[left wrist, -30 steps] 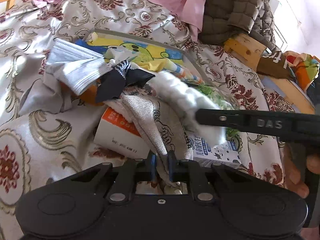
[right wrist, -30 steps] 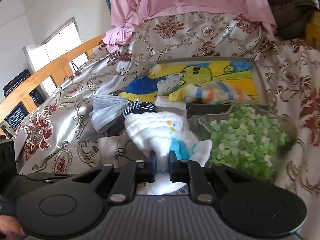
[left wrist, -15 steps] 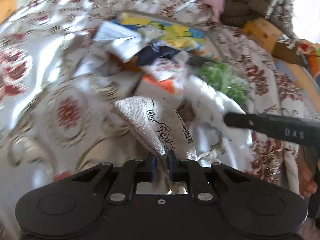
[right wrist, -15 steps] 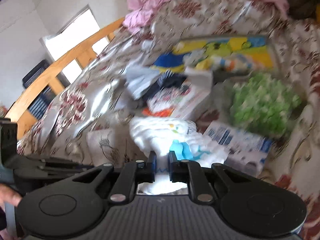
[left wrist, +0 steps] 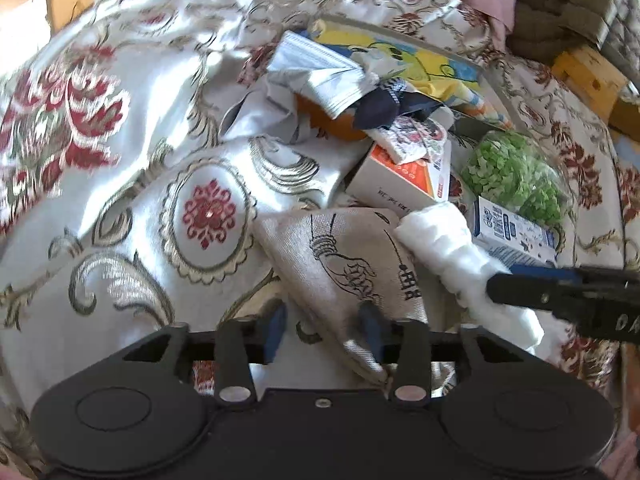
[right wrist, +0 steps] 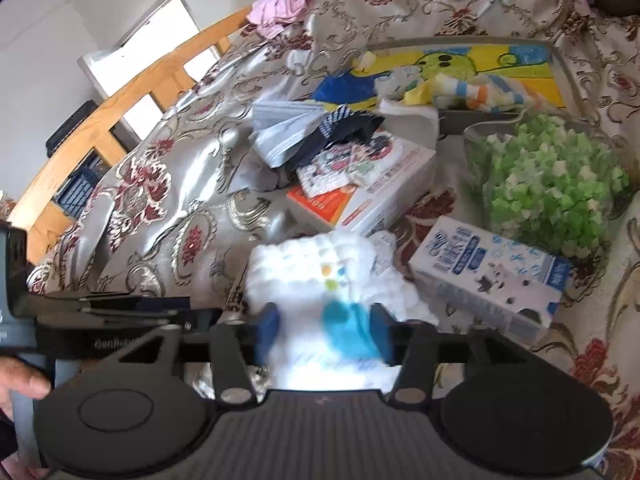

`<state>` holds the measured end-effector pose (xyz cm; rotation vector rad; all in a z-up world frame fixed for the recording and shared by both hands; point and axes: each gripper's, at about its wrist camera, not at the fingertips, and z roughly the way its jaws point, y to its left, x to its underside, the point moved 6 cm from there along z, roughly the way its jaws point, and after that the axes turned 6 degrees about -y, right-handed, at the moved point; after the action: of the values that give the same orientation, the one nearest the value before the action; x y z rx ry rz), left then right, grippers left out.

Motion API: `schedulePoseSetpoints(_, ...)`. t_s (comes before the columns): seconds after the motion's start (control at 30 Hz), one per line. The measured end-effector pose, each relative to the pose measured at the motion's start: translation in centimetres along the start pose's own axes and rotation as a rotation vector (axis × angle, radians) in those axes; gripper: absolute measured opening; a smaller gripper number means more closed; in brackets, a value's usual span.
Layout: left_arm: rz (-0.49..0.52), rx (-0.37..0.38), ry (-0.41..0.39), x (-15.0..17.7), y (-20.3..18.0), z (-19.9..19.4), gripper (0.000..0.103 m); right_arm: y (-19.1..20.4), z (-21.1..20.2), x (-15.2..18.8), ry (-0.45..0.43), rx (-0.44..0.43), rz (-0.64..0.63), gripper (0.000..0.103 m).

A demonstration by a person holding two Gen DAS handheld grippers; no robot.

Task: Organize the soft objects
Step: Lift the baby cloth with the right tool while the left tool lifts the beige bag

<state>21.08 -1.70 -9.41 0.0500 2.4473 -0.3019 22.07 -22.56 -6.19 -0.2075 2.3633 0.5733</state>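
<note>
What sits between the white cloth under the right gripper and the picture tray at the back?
The orange-and-white box with a patterned packet on it, plus the face masks and dark cloth, lie between the white cloth and the tray.

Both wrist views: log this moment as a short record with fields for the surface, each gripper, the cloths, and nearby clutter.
surface: floral bedspread
left gripper: open, jaws have just been opening, beige printed cloth lying between them on the bedspread
right gripper: open, jaws have just been opening, white cloth between them
cloths: side by side, edges meeting
nearby clutter: orange box, blue carton, bowl of green bits, face masks
</note>
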Motion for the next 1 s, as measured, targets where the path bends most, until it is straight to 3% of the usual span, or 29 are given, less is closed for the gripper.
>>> schedulePoseSetpoints(0.1, 0.024, -0.002, -0.005, -0.1, -0.3, -0.1, 0.063, -0.9, -0.1, -0.4, -0.012, 0.035, 0.024, 0.075)
schedulePoseSetpoints(0.17, 0.025, 0.0, -0.009, -0.2, -0.4, -0.3, 0.071, -1.6, 0.2, -0.4, -0.005, 0.043, 0.056, 0.077)
schedulePoseSetpoints(0.3, 0.022, 0.006, -0.014, -0.4, -0.4, -0.6, 0.077, -3.1, 1.6, -0.3, 0.031, 0.038, 0.129, 0.084)
schedulePoseSetpoints(0.47, 0.039, 0.048, -0.014, -0.4, -1.1, -0.9, 0.084, -3.9, 3.5, 0.1, 0.089, -0.039, 0.233, 0.09)
schedulePoseSetpoints(0.6, 0.015, 0.111, 0.014, -0.2, -1.6, -0.9, 0.086, -4.2, 4.5, 0.5, 0.131, -0.122, 0.321, 0.096)
schedulePoseSetpoints(0.83, 0.018, 0.102, 0.069, 0.2, -1.7, 1.0, 0.086, -3.1, 4.6, 0.0, 0.133, -0.203, 0.304, 0.098)
schedulePoseSetpoints(1.0, 0.059, 0.087, 0.068, 0.3, -2.2, 1.6, 0.086, -1.8, 5.1, 0.4, 0.157, -0.145, 0.194, 0.096)
